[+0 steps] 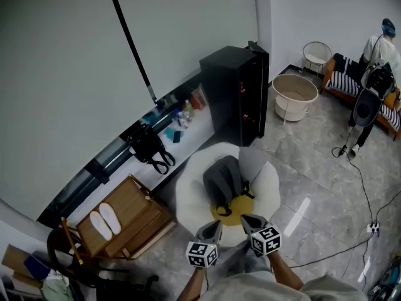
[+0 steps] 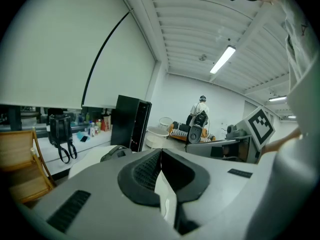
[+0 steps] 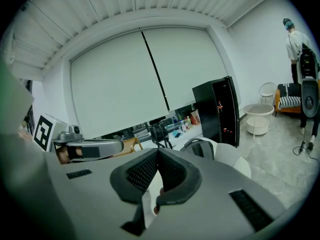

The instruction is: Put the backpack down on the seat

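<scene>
Grey backpack (image 1: 224, 179) rests in the white round seat (image 1: 191, 196), over a yellow cushion (image 1: 233, 212). Beige tub (image 1: 291, 110): bare inside. Left gripper (image 1: 210, 232) and right gripper (image 1: 252, 222) both clenched, gripping nothing.

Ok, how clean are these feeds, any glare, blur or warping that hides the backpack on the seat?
Head view: sharp and evenly lit, backpack on the seat clear; one glare streak on the floor; the wall bows. Left gripper view: round black border, bright ceiling light, nearest foreground soft. Right gripper view: same border, the blind cord curves, backpack unobscured.
</scene>
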Available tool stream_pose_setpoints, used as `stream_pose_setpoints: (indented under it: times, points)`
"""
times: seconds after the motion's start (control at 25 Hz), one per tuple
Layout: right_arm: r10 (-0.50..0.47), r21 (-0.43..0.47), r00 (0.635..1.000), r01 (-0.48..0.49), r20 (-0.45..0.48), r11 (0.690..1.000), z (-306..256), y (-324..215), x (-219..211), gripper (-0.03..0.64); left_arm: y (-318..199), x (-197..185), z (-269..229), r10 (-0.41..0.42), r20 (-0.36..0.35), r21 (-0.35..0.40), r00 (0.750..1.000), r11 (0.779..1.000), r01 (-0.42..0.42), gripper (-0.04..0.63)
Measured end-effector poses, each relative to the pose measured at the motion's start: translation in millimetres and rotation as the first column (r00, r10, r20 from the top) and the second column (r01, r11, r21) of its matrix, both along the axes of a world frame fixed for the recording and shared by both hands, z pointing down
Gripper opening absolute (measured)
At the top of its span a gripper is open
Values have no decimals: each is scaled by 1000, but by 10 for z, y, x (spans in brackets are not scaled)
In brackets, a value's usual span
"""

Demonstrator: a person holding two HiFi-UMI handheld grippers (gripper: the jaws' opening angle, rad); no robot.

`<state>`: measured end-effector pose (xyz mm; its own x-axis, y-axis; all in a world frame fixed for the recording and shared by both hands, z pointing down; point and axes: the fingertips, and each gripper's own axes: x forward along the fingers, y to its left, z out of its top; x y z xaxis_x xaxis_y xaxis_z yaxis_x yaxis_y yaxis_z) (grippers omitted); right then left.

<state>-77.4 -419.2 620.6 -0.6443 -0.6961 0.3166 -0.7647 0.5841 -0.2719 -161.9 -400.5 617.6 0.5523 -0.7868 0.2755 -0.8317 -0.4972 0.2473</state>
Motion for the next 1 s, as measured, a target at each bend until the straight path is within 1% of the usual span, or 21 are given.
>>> stream_pose_setpoints:
  times: [0.2, 0.44, 0.64, 0.8, 1.0]
  points:
    - [-9, -2, 1000, 9, -14, 1000, -20, 366, -14, 28, 406, 13, 68, 0, -30, -19, 1000, 1000, 0, 32]
    - [-17, 8, 999, 17, -36, 1000, -66, 593, 97, 28, 629, 140, 24, -7, -51, -3, 999, 1000, 7, 32]
    - [-39, 2, 998, 39, -41, 999, -66, 770, 213, 28, 850, 298, 70, -18, -51, -22, 999, 1000, 17, 32]
    - [-51, 23, 998, 52, -41, 998, -106, 850, 385, 28, 946, 457, 47, -39, -42, -14, 998, 999, 39, 32]
    - [-52, 56, 997, 56, -61, 997, -191, 981, 805, 28, 1084, 780, -70, -68, -28, 4, 997, 998, 68, 32]
